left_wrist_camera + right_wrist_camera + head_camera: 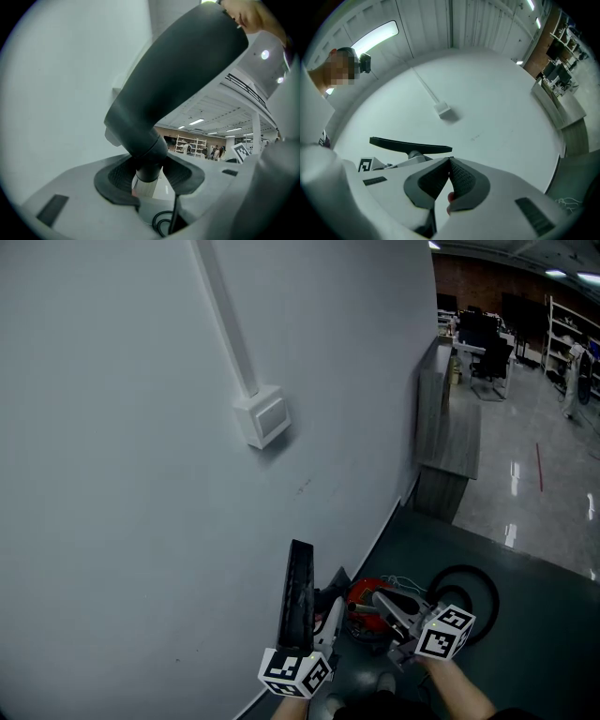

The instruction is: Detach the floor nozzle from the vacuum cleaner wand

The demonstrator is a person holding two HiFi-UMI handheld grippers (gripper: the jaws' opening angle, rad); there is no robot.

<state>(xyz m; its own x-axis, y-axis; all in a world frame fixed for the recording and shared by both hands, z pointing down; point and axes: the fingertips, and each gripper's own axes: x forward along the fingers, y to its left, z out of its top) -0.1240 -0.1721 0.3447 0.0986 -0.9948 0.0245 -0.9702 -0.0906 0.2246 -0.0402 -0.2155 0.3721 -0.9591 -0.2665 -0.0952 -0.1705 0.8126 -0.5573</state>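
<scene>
The black floor nozzle [298, 606] stands on end in front of the white wall, above the floor. My left gripper [323, 620] is shut on its neck. In the left gripper view the dark nozzle [178, 79] rises up and to the right, and its round neck sits between the two ribbed pads [119, 177] of the left gripper [150, 176]. My right gripper [382, 599] is just right of it, shut with nothing in it. In the right gripper view the right gripper [450, 161] has its tips together, and the nozzle [410, 145] shows as a flat bar beyond them.
The red vacuum body [364, 601] lies on the dark floor below the grippers, beside a loop of black hose [483, 589]. A switch box [262, 418] and conduit are on the wall. A grey cabinet [450, 427] stands further along it, with office chairs beyond.
</scene>
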